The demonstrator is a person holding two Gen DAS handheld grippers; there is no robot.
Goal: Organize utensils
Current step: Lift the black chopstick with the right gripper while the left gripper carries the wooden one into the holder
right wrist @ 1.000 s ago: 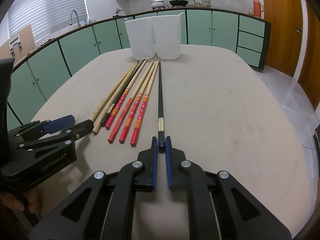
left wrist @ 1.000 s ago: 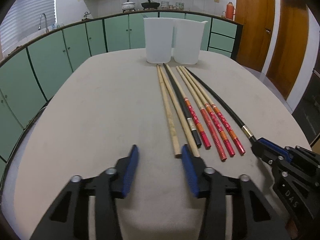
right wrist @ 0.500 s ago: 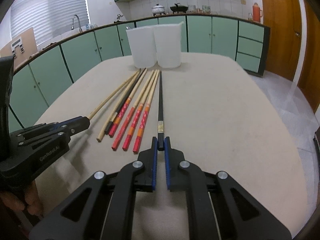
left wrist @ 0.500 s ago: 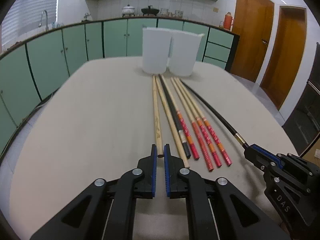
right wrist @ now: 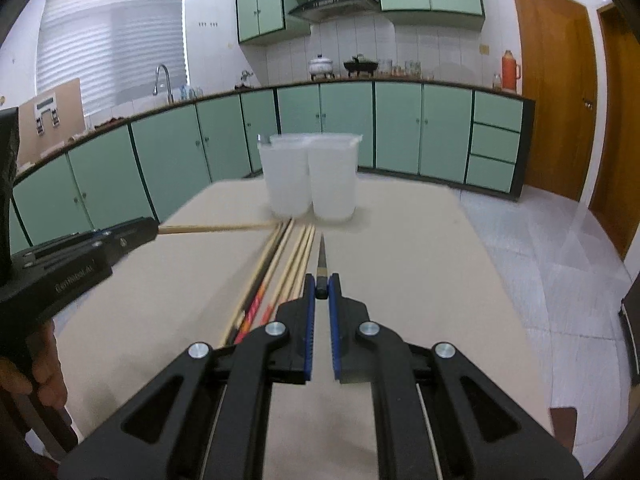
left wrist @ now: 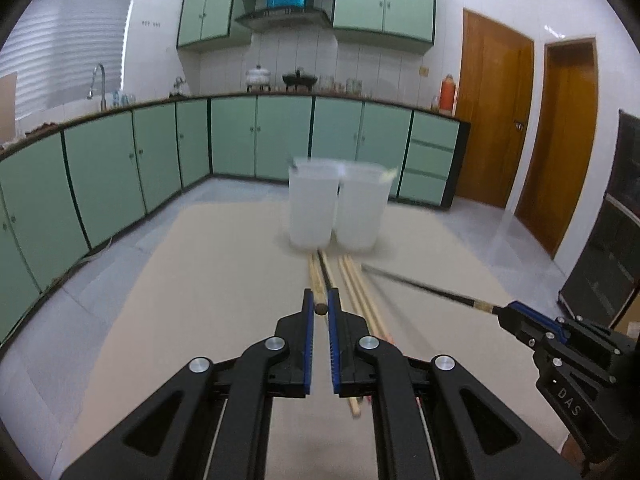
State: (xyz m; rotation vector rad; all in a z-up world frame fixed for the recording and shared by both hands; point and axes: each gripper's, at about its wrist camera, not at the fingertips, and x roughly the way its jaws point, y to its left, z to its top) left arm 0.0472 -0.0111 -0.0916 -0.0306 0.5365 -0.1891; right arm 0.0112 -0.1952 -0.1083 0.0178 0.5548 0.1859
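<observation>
My left gripper (left wrist: pixel 320 309) is shut on the near end of a plain wooden chopstick (left wrist: pixel 314 280), lifted and pointing toward two white cups (left wrist: pixel 311 208). In the right wrist view that chopstick (right wrist: pixel 216 228) sticks out of the left gripper (right wrist: pixel 154 229). My right gripper (right wrist: pixel 321 290) is shut on the end of a black chopstick (right wrist: pixel 321 254), raised off the table; it also shows in the left wrist view (left wrist: pixel 420 289). Several wooden, black and red-patterned chopsticks (right wrist: pixel 280 268) lie side by side on the beige table (right wrist: pixel 420 280).
The two white cups (right wrist: pixel 310 176) stand together at the table's far end. Green kitchen cabinets (right wrist: pixel 400 128) run behind the table, wooden doors (left wrist: pixel 496 120) stand at right. A dark cabinet (left wrist: pixel 608 248) stands beside the table at right.
My left gripper closed on the wooden chopstick, then both grippers lifted and tilted up, raising their chopsticks' near ends off the table.
</observation>
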